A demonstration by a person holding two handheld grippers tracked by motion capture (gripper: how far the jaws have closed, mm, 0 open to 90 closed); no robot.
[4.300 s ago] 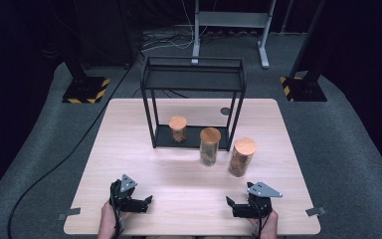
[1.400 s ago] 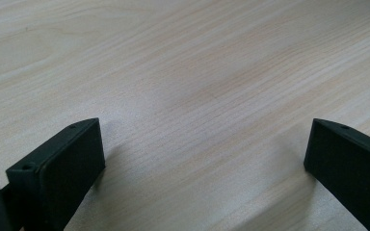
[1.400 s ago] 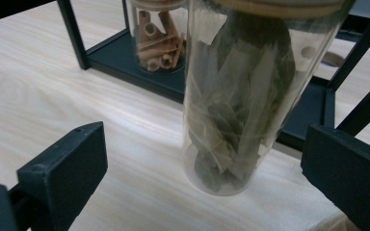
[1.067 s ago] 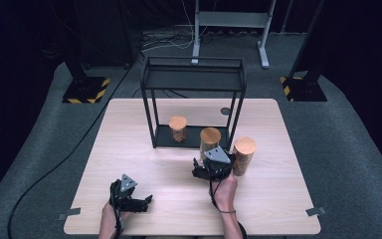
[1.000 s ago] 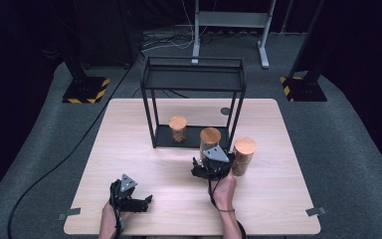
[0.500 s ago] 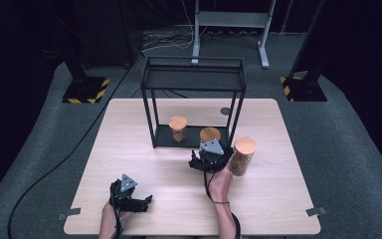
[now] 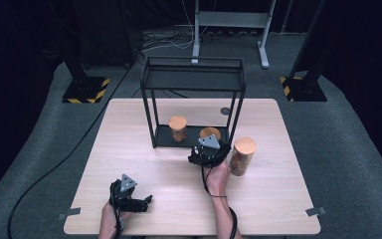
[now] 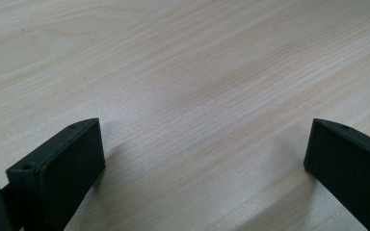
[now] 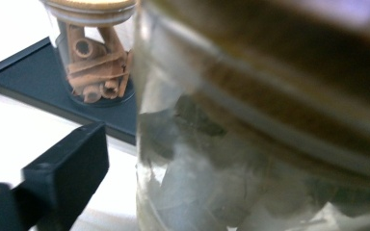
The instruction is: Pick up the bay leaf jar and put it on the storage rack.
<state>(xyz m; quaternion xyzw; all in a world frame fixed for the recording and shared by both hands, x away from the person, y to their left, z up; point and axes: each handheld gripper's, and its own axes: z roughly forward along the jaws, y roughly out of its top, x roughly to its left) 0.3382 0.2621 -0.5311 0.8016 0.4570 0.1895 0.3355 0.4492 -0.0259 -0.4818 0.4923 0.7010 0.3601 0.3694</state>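
Note:
Three glass jars with wooden lids stand by a black wire rack (image 7: 194,74). A small jar (image 7: 178,128) of cinnamon sticks (image 9: 99,53) sits on the rack's bottom shelf (image 9: 29,72). The middle jar (image 7: 210,133) stands at the shelf's front right, and a taller jar (image 7: 242,155) stands on the table to its right. My right gripper (image 7: 208,145) is right up against the middle jar (image 9: 270,144). Its jaws have just been closing around the jar; a gap still shows between the left jaw and the glass, and the other jaw is hidden. My left gripper (image 7: 146,201) rests open on the table (image 8: 204,154), holding nothing.
The rack's front right post (image 7: 233,117) rises just behind the middle jar. A small dark round mark (image 7: 225,111) lies on the wooden table (image 7: 278,199) behind the rack. Tape tabs mark the table's front corners.
My right hand has come from the table's front right up to the middle jar and edged a little further forward in the last second. The left gripper has stayed put.

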